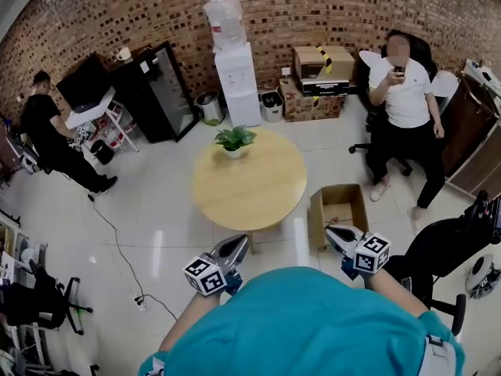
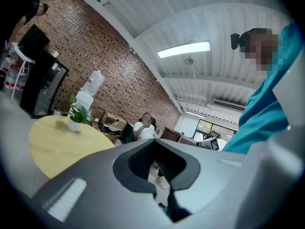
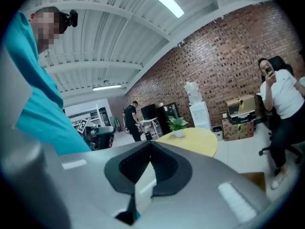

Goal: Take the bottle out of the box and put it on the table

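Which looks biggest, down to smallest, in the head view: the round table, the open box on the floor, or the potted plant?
1. Round table
2. Open box
3. Potted plant
The box sits nearer the camera, yet the gaps look clear.

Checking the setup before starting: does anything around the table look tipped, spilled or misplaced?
Nothing stands out. The potted plant stands upright on the round table; the open box sits on the floor beside it. No spill shows.

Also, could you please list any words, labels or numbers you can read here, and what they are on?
No text can be read.
Left marker cube and right marker cube: black-and-white square patterns, no letters.
Stacked cardboard boxes by the brick wall: any print too small to read.
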Available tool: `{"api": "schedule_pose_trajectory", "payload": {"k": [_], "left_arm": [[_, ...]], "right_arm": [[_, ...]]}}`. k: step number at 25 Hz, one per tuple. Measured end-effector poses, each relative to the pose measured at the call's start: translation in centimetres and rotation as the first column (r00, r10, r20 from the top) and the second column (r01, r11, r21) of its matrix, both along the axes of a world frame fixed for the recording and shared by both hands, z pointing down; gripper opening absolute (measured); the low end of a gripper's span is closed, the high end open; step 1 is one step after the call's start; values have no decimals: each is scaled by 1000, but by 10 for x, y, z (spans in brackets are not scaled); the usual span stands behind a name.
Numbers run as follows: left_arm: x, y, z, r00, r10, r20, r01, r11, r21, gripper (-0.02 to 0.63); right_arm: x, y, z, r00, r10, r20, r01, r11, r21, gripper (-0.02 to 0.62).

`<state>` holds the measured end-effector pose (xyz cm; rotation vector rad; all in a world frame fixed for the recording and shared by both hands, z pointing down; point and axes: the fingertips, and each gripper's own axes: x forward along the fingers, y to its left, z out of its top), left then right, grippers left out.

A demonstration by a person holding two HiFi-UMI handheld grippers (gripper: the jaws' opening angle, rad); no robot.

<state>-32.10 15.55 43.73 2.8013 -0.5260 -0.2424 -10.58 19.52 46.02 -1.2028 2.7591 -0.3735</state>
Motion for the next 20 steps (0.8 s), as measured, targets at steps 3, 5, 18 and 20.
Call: {"api": "schedule_pose_trajectory", "payload": {"k": [3, 5, 18, 20], "left_arm": [[-44, -45, -13, 999, 41, 4, -41, 999, 15, 0], [-74, -82, -16, 998, 61, 7, -61, 998, 9, 0], [3, -252, -37, 982, 176, 73, -169, 982, -86, 0], [46, -270, -31, 979, 169, 115, -160, 984, -82, 0]], "right_arm": [[-44, -41, -17, 999, 29, -30, -29, 1000, -9, 2], [-74, -77, -24, 998, 41, -45, -41, 999, -17, 2], [-20, -256, -40, 996, 92, -7, -92, 991, -100, 3], [17, -278, -25, 997, 73, 22, -70, 993, -93, 3]]}}
